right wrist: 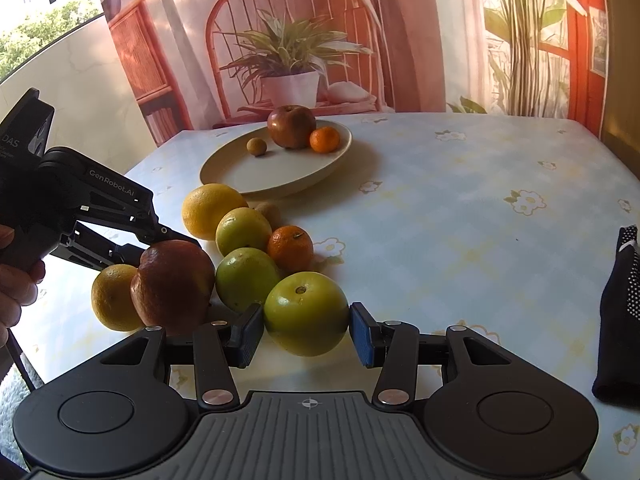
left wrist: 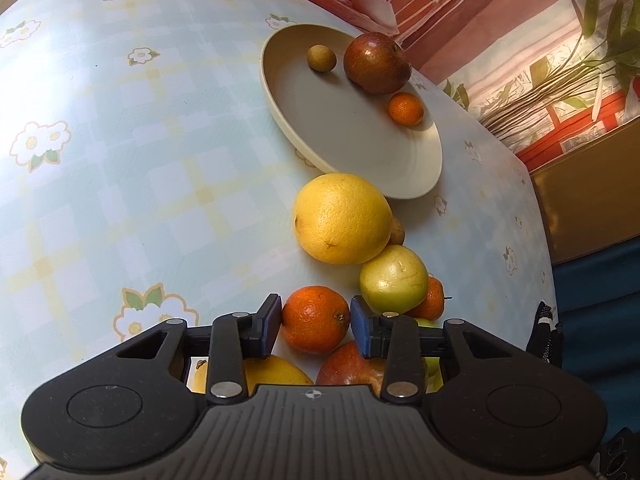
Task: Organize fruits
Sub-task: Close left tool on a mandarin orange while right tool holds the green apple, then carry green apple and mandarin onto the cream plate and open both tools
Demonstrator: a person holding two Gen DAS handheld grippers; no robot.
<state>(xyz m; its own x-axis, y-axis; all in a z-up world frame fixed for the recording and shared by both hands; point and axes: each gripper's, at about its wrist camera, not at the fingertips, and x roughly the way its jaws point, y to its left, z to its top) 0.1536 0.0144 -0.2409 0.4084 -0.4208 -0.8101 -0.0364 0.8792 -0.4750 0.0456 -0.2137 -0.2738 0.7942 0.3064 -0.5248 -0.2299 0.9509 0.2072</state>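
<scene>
A beige plate holds a red apple, a small orange and a small brown fruit. A row of loose fruit lies on the table. My left gripper has its pads on both sides of a mandarin; in the right wrist view a red apple hides its tips. My right gripper brackets a green apple, with both pads at its sides. Contact is unclear for both.
Beyond the mandarin lie a large yellow citrus, a pale green apple, another mandarin and a green apple. A dark dotted cloth lies at the right. The table edge is near the fruit.
</scene>
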